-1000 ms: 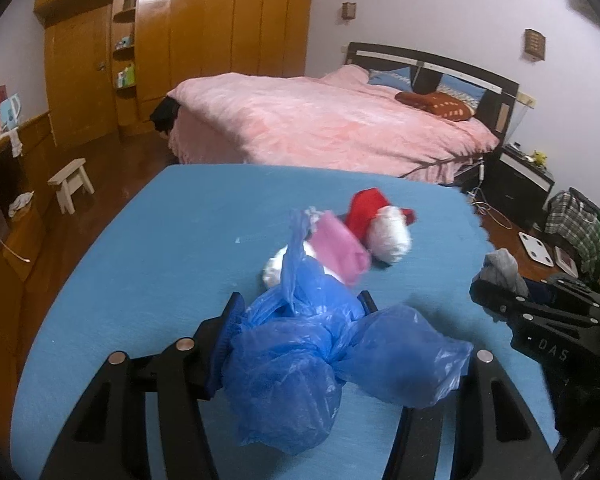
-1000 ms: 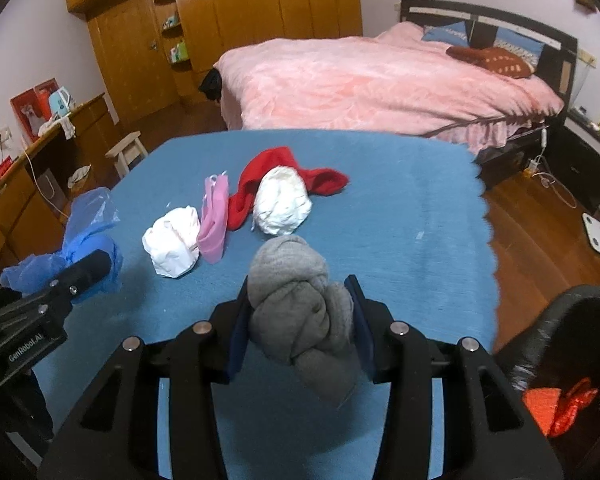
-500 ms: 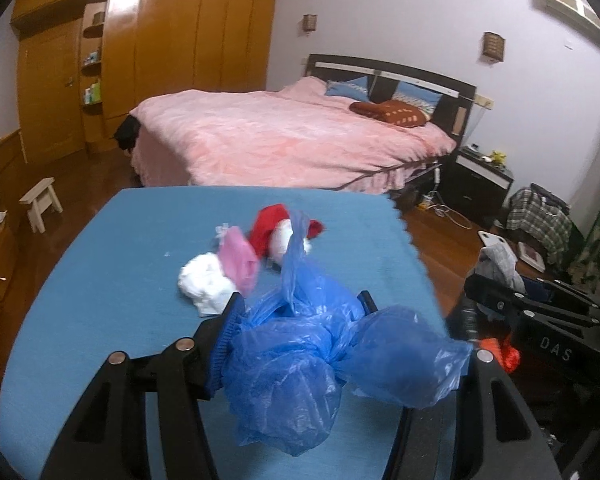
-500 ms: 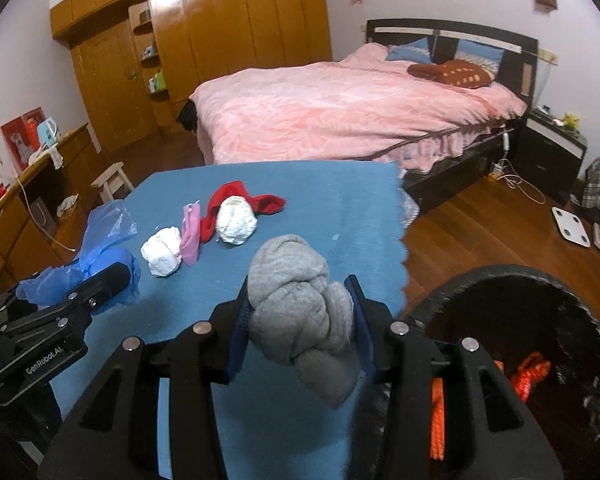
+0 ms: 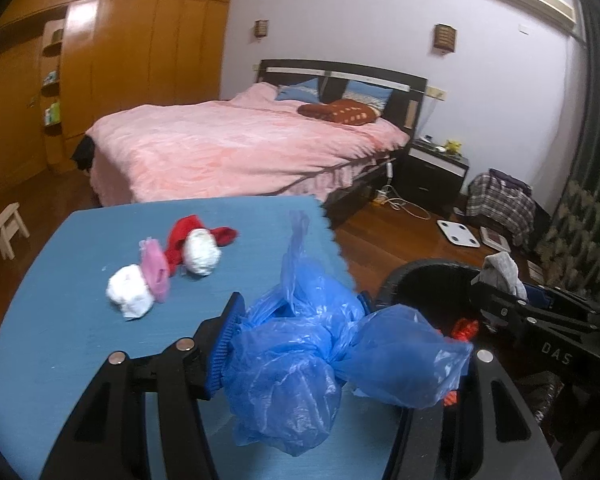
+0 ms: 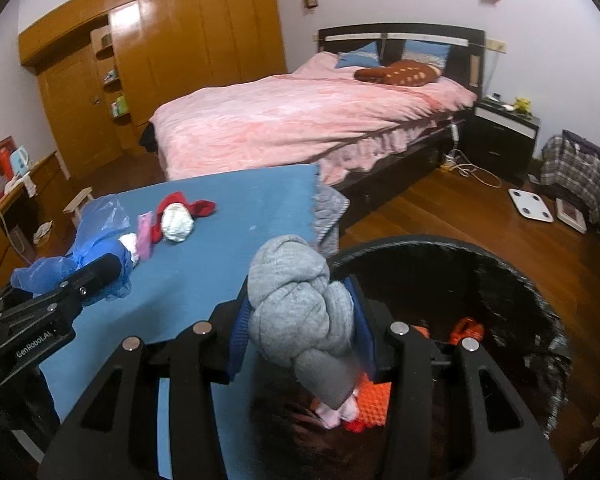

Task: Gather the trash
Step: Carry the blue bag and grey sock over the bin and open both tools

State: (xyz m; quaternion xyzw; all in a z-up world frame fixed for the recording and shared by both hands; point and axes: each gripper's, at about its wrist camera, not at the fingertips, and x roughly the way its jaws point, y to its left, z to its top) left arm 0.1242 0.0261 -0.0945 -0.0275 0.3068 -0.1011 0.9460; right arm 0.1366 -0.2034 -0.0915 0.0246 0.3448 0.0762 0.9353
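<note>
With the right gripper (image 6: 300, 320) clamped on a grey sock (image 6: 300, 300) over the bin (image 6: 520, 280) and the left gripper (image 5: 296, 340) gripping a blue bag (image 5: 300, 352) beside the bin, four scraps on the table (image 5: 60, 340) remain.

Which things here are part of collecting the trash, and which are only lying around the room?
Job:
- blue plastic bag, in left gripper
- grey cloth wad, in right gripper
- black bin
- white wads, pink bag, red cloth on blue table

Lying about:
- bed
- white scale
- stool
</note>
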